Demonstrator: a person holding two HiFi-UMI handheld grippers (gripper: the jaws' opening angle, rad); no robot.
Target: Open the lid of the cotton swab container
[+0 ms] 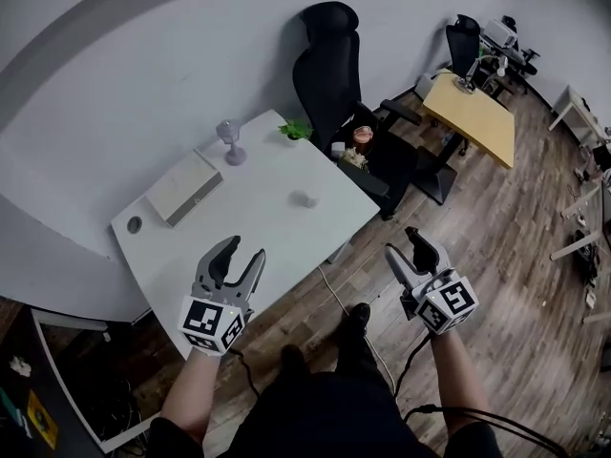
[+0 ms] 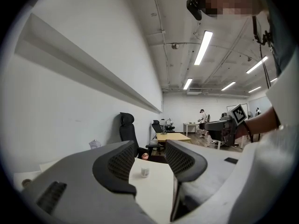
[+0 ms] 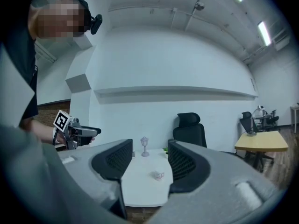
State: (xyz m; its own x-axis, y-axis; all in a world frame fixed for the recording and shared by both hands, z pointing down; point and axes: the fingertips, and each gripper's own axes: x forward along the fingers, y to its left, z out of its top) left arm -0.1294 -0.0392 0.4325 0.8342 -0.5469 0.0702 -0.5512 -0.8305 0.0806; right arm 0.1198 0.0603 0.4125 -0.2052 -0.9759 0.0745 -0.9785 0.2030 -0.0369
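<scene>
A: Is your room bright enough?
B: Yes. Long ceiling lamps light it evenly, so your shadows are soft. Both gripper views bend strongly and turn black at the corners. The head view is sharp, only slightly curved.

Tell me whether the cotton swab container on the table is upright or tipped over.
Upright: the cotton swab container stands on its base on the white table.

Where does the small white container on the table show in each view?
Head view: container near the middle of the white table.
Left gripper view: container low centre, seen far off between the jaws.
Right gripper view: container low centre, likewise.
Shared landmark: black office chair beyond the table.
</scene>
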